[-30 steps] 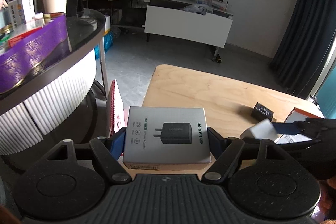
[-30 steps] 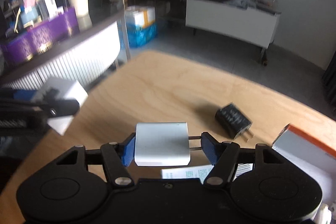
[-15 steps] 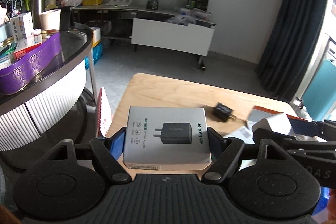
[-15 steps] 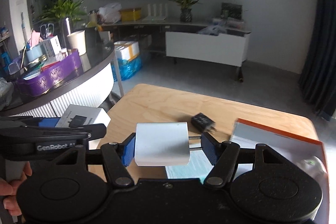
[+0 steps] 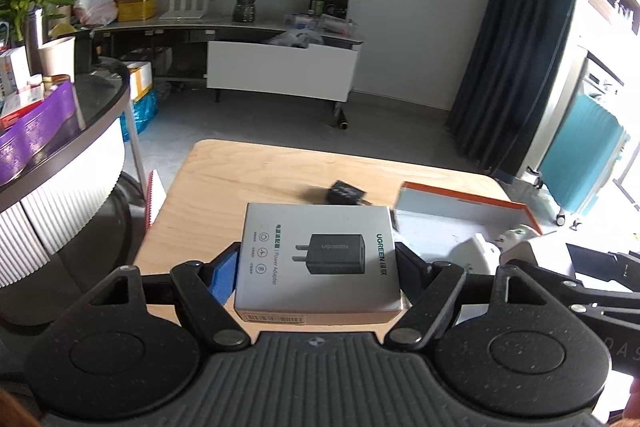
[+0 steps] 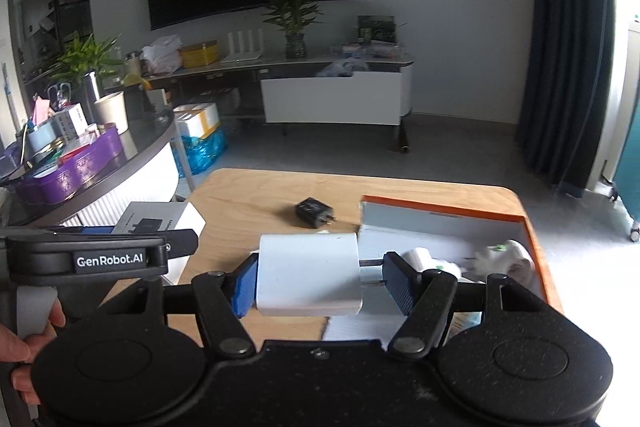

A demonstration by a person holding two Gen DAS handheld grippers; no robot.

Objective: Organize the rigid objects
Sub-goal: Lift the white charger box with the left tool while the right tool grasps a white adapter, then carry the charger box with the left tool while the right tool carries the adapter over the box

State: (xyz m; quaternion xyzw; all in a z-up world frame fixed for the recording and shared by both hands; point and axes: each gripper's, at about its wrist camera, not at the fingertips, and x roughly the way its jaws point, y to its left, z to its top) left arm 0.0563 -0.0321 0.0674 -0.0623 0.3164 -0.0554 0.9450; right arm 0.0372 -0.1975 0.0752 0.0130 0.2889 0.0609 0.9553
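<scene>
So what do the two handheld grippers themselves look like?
Both match: the left gripper and right gripper have speckled matte black bodies, two round discs, black linkage arms with silver pivots, and blue-padded fingers. The left gripper's side reads "GenRobot.AI" in white.

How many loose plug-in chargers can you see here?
2. A white charger is held in the right claw; a black charger lies on the wooden table. More may hide in the orange-rimmed box.

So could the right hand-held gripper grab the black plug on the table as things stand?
Probably not: the right hand-held gripper is already shut on a white charger. The black plug lies unobstructed on the table beyond.
</scene>
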